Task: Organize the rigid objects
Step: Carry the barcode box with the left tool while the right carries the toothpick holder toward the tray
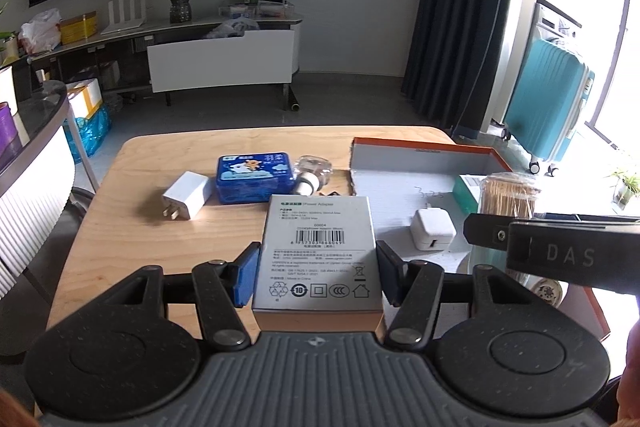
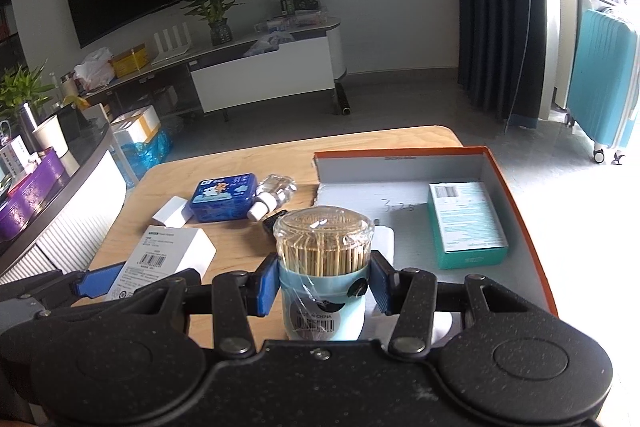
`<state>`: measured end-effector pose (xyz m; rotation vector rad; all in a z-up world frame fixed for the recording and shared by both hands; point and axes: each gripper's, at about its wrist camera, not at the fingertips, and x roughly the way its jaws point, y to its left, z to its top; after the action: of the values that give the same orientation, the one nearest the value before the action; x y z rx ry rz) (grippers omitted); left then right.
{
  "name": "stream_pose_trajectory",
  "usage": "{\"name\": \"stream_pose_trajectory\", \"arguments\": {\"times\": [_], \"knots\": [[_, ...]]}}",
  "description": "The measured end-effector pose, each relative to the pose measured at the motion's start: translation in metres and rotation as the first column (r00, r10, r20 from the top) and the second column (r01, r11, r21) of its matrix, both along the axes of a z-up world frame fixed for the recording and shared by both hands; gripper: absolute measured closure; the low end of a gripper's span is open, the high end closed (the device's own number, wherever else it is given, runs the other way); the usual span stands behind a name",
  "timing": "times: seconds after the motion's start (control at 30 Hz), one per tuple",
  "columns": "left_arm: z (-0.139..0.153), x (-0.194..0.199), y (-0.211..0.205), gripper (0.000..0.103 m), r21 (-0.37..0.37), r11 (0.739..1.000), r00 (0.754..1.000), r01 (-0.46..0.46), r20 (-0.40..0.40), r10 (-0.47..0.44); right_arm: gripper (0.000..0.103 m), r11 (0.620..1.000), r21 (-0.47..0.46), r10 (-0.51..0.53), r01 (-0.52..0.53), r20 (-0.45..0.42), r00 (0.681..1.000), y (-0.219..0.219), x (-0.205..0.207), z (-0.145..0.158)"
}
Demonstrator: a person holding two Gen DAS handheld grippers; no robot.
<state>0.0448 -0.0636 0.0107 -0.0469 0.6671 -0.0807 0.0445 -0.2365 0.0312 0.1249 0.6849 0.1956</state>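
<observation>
The left tool (image 1: 318,275) clamps a power adapter box (image 1: 318,251) above the counter (image 1: 120,227); the right tool (image 2: 324,283) grips a toothpick jar (image 2: 324,267) (film-wrapped) beside the orange-rimmed tray (image 2: 516,203) holding a teal box (image 2: 466,223).

Two white chargers (image 1: 187,201) (image 1: 433,229) — two adapter boxes (image 1: 318,255) (image 2: 466,223), one blue tin (image 1: 253,177), one toothpick jar (image 2: 325,267), one tray (image 2: 516,187).

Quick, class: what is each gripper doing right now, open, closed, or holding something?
Left gripper: closed on the white power adapter box.
Right gripper: closed on the toothpick jar.
</observation>
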Motion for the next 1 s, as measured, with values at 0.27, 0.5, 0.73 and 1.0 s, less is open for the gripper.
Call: {"name": "stream_pose_trajectory", "arguments": {"times": [0.27,0.5,0.73,1.0], "knots": [[0.000,0.005,-0.013,0.044,0.004,0.999,0.999,0.037,-0.001,-0.037,0.046,1.000,0.003,-0.028,0.028,0.004,1.000,-0.012,0.000,0.001],[-0.001,0.009,-0.024,0.044,0.007,0.998,0.998,0.065,-0.002,-0.065,0.046,0.999,0.003,-0.052,0.052,0.008,0.999,-0.023,0.000,0.003],[-0.002,0.012,-0.033,0.044,0.010,0.996,0.996,0.091,-0.003,-0.091,0.046,0.997,0.004,-0.076,0.076,0.010,0.997,-0.034,0.001,0.003],[-0.004,0.014,-0.041,0.044,0.013,0.993,0.993,0.115,-0.005,-0.115,0.046,0.995,0.008,-0.098,0.098,0.010,0.995,-0.042,0.000,0.003]]}}
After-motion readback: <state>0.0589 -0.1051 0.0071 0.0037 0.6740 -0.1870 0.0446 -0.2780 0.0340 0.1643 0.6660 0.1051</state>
